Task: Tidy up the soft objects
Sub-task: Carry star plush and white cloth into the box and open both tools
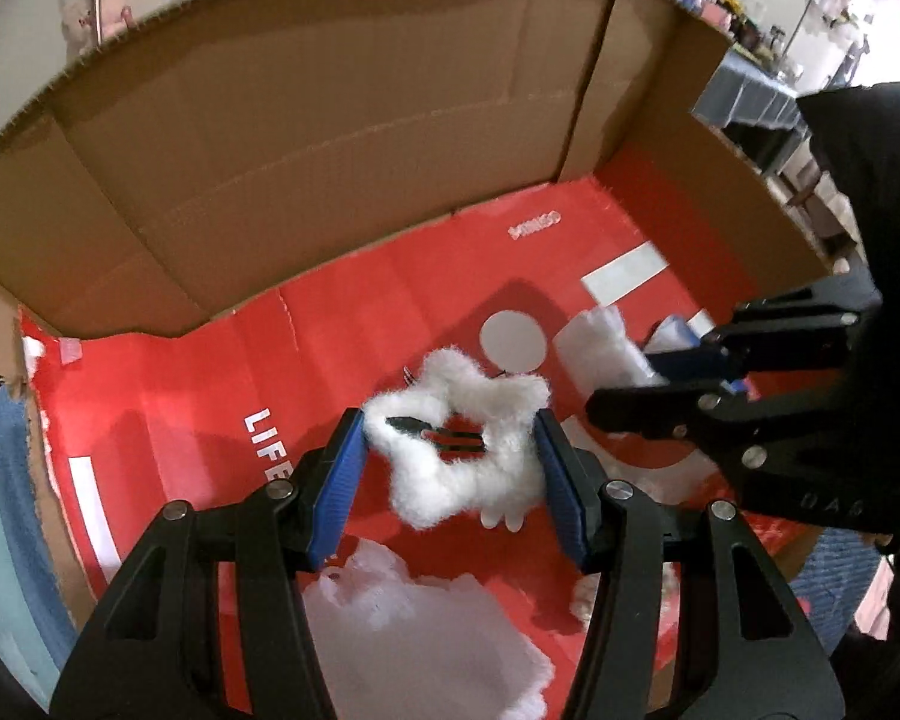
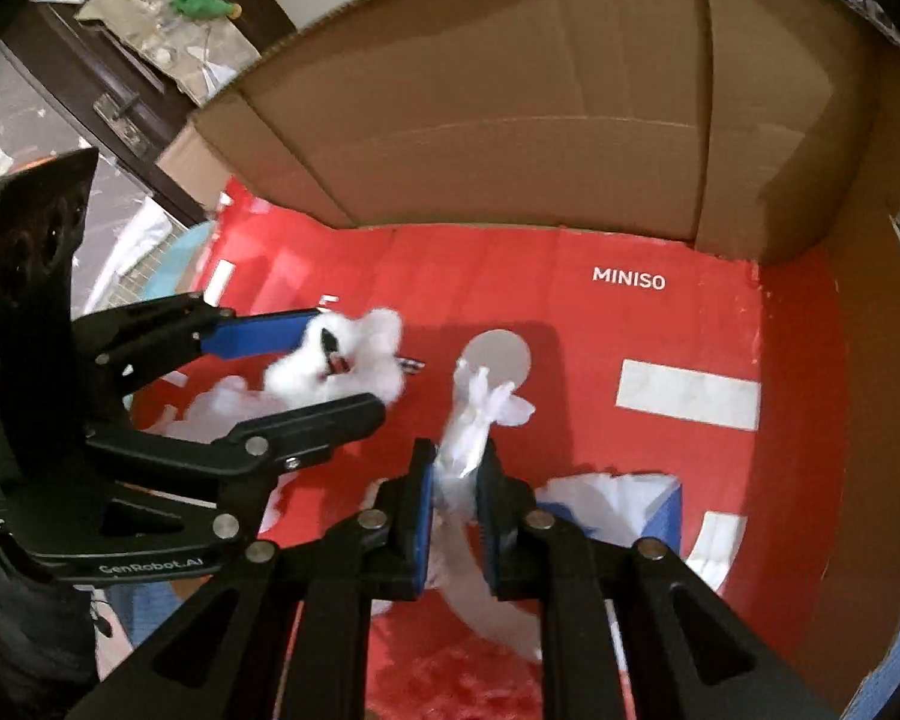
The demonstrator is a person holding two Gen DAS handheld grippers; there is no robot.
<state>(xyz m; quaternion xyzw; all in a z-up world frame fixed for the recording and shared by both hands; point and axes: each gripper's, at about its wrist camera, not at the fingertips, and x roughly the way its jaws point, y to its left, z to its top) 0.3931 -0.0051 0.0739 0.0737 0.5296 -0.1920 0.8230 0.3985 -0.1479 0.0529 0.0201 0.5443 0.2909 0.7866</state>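
My left gripper (image 1: 453, 450) is shut on a fluffy white ring-shaped piece (image 1: 450, 396) that has a black clip in its middle. Both blue pads press its sides, and it hangs over the red floor of the cardboard box (image 1: 306, 132). In the right wrist view the same fluffy piece (image 2: 360, 348) sits between the left gripper's (image 2: 354, 369) fingers at the left. My right gripper (image 2: 456, 459) is shut on a thin white soft strip (image 2: 480, 402) that sticks out past its tips. Seen from the left wrist, the right gripper (image 1: 627, 387) holds the white strip (image 1: 606, 336) at the right.
The box floor (image 2: 630, 324) is red with MINISO lettering, and tall brown walls (image 2: 510, 138) stand around it. White stuffing (image 1: 414, 630) lies at the near edge. A blue and white item (image 2: 636, 501) lies on the floor at the right. A blue cloth (image 1: 12, 480) lies outside the box on the left.
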